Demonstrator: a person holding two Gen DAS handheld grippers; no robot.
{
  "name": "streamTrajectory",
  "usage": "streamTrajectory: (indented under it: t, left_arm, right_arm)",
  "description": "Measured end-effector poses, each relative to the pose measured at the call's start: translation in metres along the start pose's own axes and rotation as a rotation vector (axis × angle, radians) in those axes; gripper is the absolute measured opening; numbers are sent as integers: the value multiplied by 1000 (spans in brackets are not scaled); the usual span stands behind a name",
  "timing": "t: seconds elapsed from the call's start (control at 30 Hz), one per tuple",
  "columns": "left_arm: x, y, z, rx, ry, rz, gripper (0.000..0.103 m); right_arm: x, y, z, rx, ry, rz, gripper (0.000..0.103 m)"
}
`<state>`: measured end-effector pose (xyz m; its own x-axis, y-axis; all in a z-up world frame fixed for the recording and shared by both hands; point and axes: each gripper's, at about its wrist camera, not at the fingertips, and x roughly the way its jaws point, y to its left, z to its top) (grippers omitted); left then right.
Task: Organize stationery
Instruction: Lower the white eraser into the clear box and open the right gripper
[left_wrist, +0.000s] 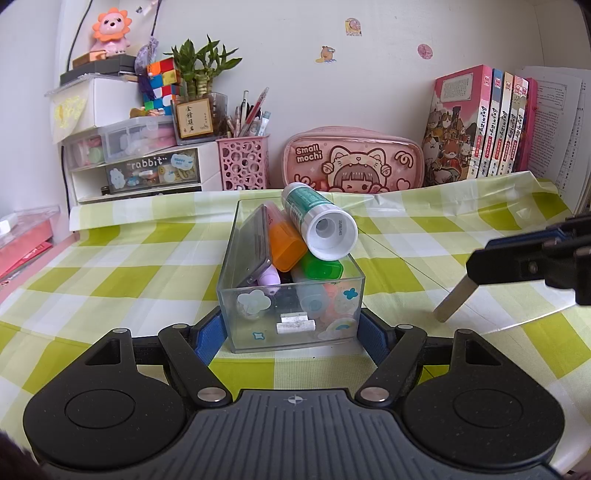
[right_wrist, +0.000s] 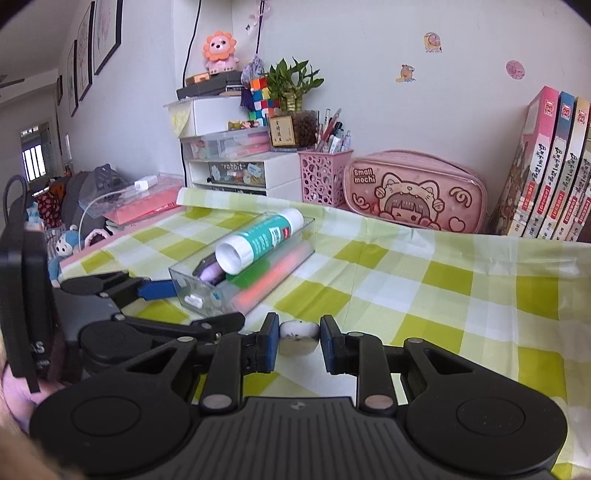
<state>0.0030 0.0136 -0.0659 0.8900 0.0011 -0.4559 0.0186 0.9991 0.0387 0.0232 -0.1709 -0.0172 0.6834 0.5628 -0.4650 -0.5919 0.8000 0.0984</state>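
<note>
The left wrist view looks straight along the clear plastic box (left_wrist: 291, 295) and shows its short front wall with cloud and star stickers. The right wrist view shows the same box (right_wrist: 240, 273) from the side, and only there I can see a small white eraser (right_wrist: 298, 336) on the green checked tablecloth (right_wrist: 424, 295).

Inside the box lie an orange marker (left_wrist: 286, 243), a green marker (left_wrist: 320, 266), a lilac one (left_wrist: 269, 278) and a grey flat case (left_wrist: 253, 247) leaning on the left wall. A glue stick (left_wrist: 317, 221) with a teal label rests on top of them, its white end towards the camera and standing above the rim. At the back, against the wall, stand a pink pen holder (left_wrist: 242, 162) full of pens, a pink pencil case (left_wrist: 352, 162) and a row of books (left_wrist: 487, 125).

The left gripper (left_wrist: 291, 334) clamps the near end of the box, its blue pads pressed on both side walls. The right gripper (right_wrist: 298, 341) has its jaws narrow, with the eraser between them; the pads are at the eraser's ends, but I cannot tell for sure if they press on it. In the left view this gripper (left_wrist: 480, 266) comes in from the right, and a flat grey piece hangs slanting from its tip over the cloth.
</note>
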Motion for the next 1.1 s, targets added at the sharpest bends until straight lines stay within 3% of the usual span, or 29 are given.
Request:
streamTrajectory:
  t: [0.4, 0.77, 1.1]
  left_arm:
    - [0, 0, 0, 0, 0, 0, 73]
    - [1, 0, 0, 1, 1, 1, 73]
    - [1, 0, 0, 2, 1, 1, 73]
  right_arm:
    - [3, 23, 47, 104, -50, 168, 28]
    - [41, 34, 54, 147, 66, 144, 28]
    - [45, 47, 65, 119, 98, 82, 28]
